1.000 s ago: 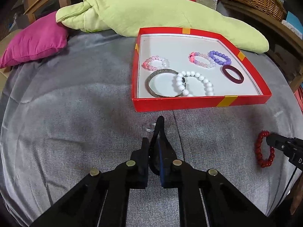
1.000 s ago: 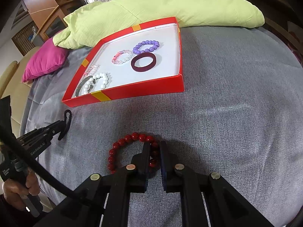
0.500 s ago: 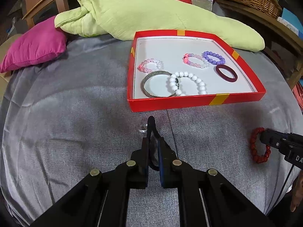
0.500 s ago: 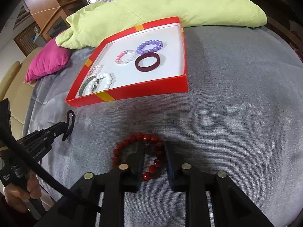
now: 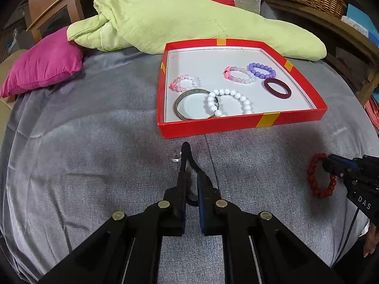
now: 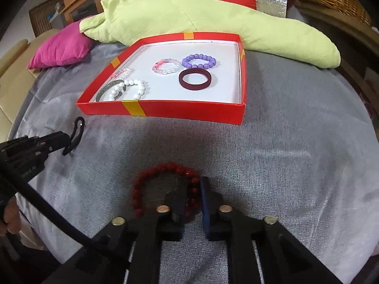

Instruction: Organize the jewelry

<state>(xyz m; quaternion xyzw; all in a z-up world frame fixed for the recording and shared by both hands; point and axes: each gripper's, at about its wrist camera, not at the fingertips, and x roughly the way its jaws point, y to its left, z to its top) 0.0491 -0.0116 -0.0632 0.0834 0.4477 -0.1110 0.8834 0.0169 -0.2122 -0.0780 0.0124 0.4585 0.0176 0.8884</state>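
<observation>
Grey blanket (image 5: 94,165), red tray (image 5: 236,124), bracelets.

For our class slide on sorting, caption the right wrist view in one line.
Right gripper shut on a dark red bead bracelet lying on grey cloth, before the red cardboard tray.

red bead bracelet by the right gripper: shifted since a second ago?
No: the red bead bracelet keeps its spot on the grey cover relative to the red box, right gripper shut on it.

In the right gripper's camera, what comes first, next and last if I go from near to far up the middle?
Red bead bracelet → red box front wall → dark red bangle → purple bead bracelet → green pillow.
</observation>
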